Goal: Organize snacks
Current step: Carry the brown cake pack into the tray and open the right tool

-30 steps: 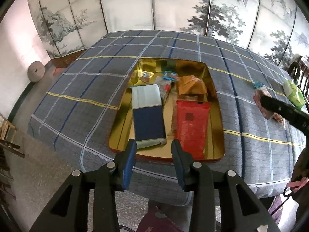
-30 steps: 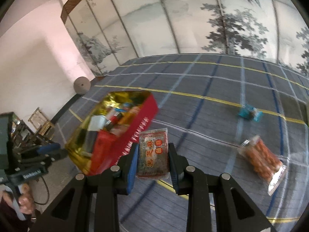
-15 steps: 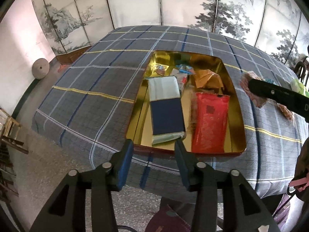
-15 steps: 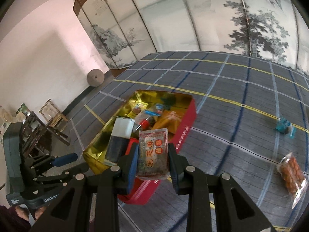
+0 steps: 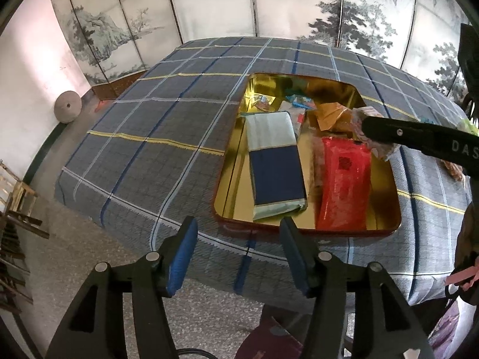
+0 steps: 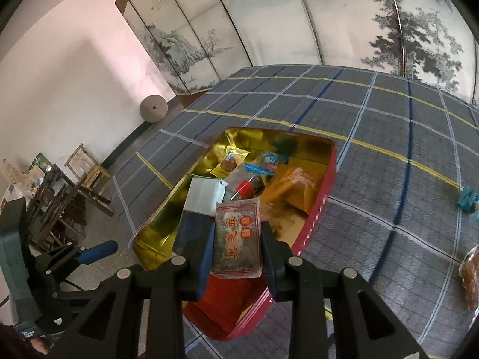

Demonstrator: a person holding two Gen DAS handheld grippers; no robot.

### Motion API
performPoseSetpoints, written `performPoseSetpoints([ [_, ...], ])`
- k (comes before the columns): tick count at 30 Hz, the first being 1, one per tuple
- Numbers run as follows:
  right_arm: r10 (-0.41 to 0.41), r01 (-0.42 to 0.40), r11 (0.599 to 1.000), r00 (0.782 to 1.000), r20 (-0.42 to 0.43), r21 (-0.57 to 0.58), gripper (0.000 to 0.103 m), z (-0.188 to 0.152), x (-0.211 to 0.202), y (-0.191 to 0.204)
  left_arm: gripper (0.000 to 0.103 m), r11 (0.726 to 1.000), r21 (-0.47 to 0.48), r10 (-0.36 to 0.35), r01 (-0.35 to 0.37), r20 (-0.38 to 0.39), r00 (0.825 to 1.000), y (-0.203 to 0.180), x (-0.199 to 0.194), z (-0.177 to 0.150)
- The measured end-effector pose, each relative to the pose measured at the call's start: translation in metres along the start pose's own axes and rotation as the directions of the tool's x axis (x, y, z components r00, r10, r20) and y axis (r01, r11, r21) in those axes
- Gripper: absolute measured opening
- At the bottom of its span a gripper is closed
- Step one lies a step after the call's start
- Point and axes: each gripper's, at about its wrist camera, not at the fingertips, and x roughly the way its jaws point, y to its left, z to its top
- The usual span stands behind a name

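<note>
A red tin with a gold inside (image 5: 230, 179) lies on the plaid tablecloth. It holds a blue-and-white packet (image 5: 275, 167), a red packet (image 5: 344, 185) and several small snacks at the far end. My left gripper (image 5: 239, 251) hovers off the table's near edge, in front of the tin. Its jaws are opening and nothing is between them. My right gripper (image 6: 236, 245) is shut on a brown snack packet with a red label (image 6: 236, 239), held above the near end of the tin (image 6: 317, 209). The left wrist view shows that packet (image 5: 377, 146) over the tin's right side.
On the cloth to the right of the tin lie a teal candy (image 6: 467, 200) and an orange snack bag (image 6: 470, 272). Wooden chairs (image 6: 74, 185) and a stone disc (image 6: 154, 109) stand on the floor to the left. A painted folding screen lines the far side.
My right gripper carried the brown packet leftward, from over the cloth beside the tin to above the tin. The left gripper's jaws spread wider, and it shifted slightly left along the table edge.
</note>
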Motion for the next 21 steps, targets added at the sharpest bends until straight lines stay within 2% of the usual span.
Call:
performPoseSetpoints([
  [12,0.009,-0.008,1.0,0.999,-0.048,0.02,0.03,0.005,0.028,0.002,0.066,1.0,0.002,0.026,-0.026,0.002,1.0,0.009,0.005,-0.003],
  [21,0.001,0.0,1.0,0.998,-0.063,0.018,0.03,0.009,0.042,0.007,0.071,1.0,0.001,0.027,-0.027,0.004,1.0,0.011,0.006,-0.004],
])
